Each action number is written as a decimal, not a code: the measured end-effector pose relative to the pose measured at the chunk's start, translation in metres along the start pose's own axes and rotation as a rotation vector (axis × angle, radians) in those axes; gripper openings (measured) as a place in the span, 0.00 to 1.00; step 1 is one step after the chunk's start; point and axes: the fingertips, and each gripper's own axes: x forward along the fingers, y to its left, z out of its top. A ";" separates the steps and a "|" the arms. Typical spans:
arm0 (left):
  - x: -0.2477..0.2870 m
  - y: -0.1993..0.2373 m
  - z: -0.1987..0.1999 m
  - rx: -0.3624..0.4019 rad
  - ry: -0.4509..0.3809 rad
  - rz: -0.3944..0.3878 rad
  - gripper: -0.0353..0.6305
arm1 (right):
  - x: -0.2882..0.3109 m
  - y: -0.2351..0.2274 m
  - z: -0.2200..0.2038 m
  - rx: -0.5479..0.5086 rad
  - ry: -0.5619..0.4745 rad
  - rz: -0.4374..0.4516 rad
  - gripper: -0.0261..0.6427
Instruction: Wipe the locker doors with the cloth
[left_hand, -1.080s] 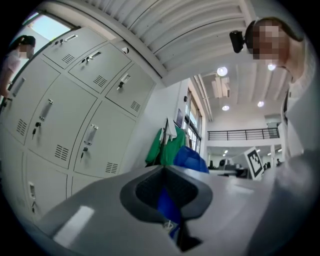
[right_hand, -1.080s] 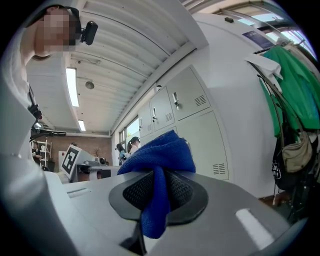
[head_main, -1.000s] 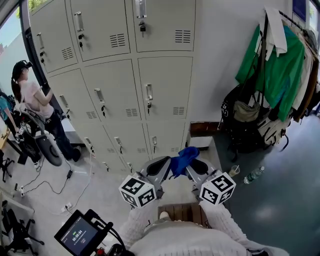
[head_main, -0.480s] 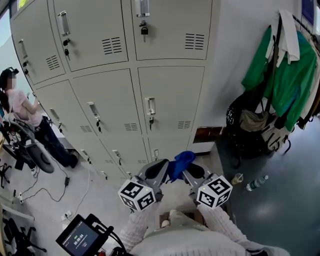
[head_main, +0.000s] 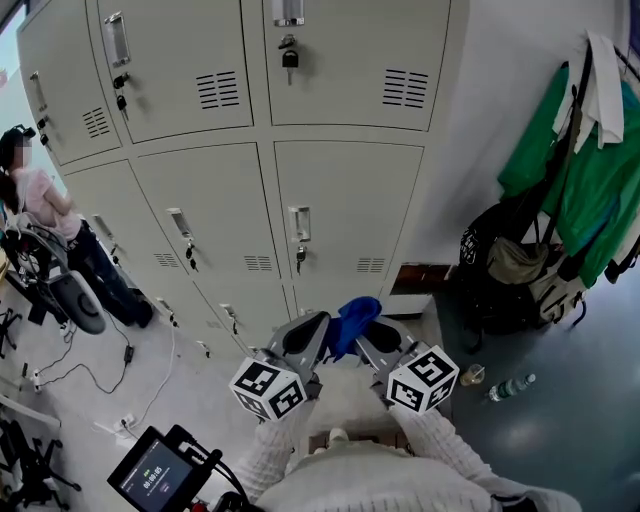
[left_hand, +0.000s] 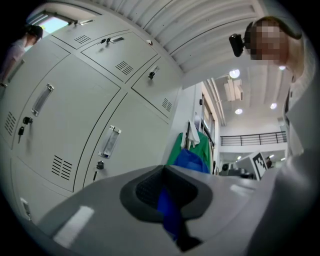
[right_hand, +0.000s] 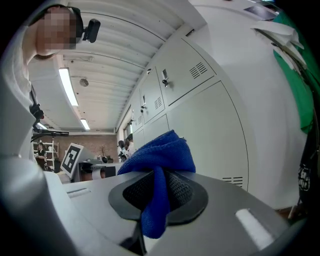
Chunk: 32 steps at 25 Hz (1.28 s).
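A blue cloth (head_main: 352, 318) is bunched between my two grippers, close in front of the grey locker doors (head_main: 340, 210) and apart from them. My left gripper (head_main: 312, 332) is shut on one end of it; in the left gripper view a blue strip (left_hand: 167, 212) runs between the closed jaws, with the bulk of the cloth (left_hand: 190, 160) beyond. My right gripper (head_main: 368, 338) is shut on the other end, and the cloth (right_hand: 159, 157) bulges above its jaws. The locker doors (right_hand: 210, 125) stand shut, with handles and keys (left_hand: 107, 142).
A person (head_main: 40, 200) stands at the far left by a wheeled device, with cables on the floor. Green coats (head_main: 570, 190) and a black bag (head_main: 500, 270) hang at the right. A bottle (head_main: 508, 387) and a cup (head_main: 472, 374) lie on the floor. A screen (head_main: 158, 470) sits low left.
The lockers have come closer and larger in the head view. Both grippers stay together, shut on the cloth, and have shifted slightly left.
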 end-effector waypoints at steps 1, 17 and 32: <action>0.003 0.001 0.001 0.001 -0.005 0.007 0.06 | 0.002 -0.003 0.001 -0.004 0.000 0.007 0.11; 0.011 0.027 0.009 0.009 -0.017 0.049 0.06 | 0.031 -0.016 0.006 -0.011 0.004 0.038 0.11; 0.045 0.085 0.106 0.193 -0.099 0.011 0.06 | 0.126 -0.033 0.117 -0.236 -0.133 0.028 0.11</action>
